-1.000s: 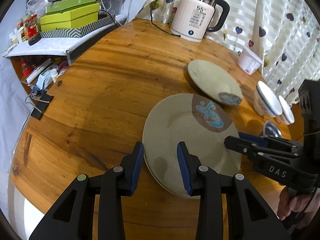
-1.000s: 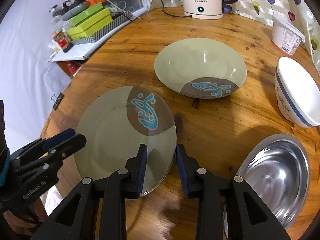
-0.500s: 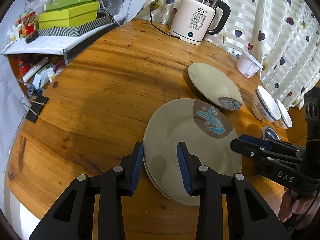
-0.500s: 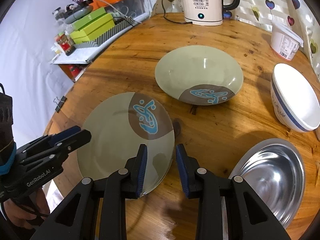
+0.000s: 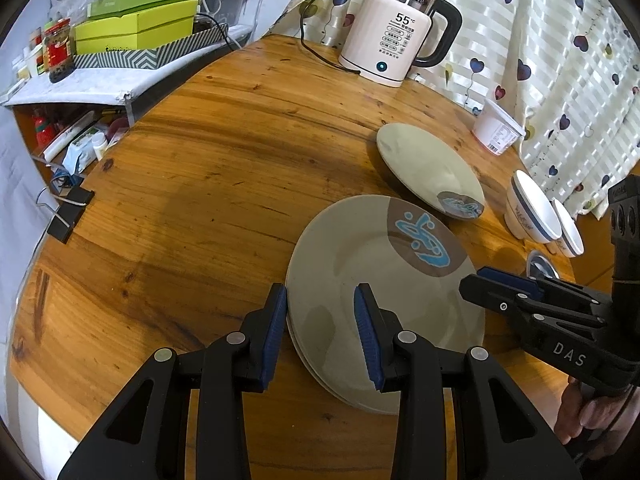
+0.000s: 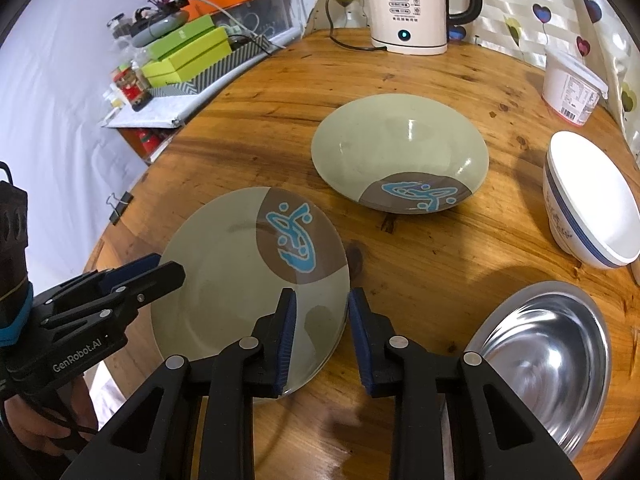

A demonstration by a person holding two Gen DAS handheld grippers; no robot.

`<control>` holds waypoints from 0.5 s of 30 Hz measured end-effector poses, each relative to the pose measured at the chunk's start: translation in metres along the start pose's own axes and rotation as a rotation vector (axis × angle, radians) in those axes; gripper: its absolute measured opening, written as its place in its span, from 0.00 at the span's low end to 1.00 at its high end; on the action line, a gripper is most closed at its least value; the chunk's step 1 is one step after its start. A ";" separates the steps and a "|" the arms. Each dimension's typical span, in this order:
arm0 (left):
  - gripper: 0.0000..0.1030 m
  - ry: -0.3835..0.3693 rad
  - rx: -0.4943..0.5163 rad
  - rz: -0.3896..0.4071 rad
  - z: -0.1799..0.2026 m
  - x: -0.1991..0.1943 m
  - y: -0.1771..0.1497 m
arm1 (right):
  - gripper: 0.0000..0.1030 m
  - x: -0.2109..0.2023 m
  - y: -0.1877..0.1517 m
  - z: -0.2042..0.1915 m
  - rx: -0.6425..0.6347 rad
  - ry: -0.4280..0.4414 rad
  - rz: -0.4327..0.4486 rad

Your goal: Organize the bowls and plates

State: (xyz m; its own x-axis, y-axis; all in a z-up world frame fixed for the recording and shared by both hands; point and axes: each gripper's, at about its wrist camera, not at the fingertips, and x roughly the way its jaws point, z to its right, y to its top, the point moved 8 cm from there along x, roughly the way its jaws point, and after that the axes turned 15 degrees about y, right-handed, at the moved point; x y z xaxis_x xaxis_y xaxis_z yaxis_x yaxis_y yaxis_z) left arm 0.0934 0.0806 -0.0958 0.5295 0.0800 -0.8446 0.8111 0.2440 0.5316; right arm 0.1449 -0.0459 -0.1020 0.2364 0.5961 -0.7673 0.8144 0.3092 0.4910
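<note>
A stack of green plates with a brown patch and blue drawing (image 5: 372, 280) lies on the round wooden table (image 5: 208, 168); it also shows in the right wrist view (image 6: 240, 276). My left gripper (image 5: 320, 332) is open, its jaws astride the stack's near-left rim. My right gripper (image 6: 320, 336) is open, its jaws astride the stack's near-right rim. A matching green bowl (image 6: 400, 156) sits behind the stack. A white bowl with a blue band (image 6: 592, 208) and a steel bowl (image 6: 548, 356) stand to the right.
A white electric kettle (image 5: 396, 36) with its cord stands at the table's far edge. A white tub (image 6: 572, 88) is at the far right by the curtain. A cluttered shelf with green boxes (image 5: 136, 28) is left of the table. A binder clip (image 5: 68, 216) grips the left edge.
Both grippers have pulled back slightly and risen, so the plates look a little farther off. Both stay open. The plates and bowls have not moved.
</note>
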 end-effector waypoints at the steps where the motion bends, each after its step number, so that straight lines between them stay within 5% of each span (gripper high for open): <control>1: 0.35 0.001 0.002 0.001 -0.001 0.000 0.000 | 0.26 0.000 0.000 0.000 0.000 0.001 0.000; 10: 0.35 0.009 0.000 0.019 -0.003 -0.006 0.003 | 0.26 -0.012 0.000 0.003 0.020 0.012 0.028; 15: 0.35 -0.005 0.013 0.042 -0.001 -0.014 0.010 | 0.41 -0.031 0.004 0.002 0.020 0.020 0.072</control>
State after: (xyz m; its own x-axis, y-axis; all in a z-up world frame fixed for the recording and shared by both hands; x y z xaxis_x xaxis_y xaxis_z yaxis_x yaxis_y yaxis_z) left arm 0.0941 0.0825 -0.0787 0.5643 0.0853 -0.8211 0.7912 0.2280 0.5674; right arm 0.1423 -0.0648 -0.0770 0.2843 0.6309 -0.7219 0.8064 0.2499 0.5360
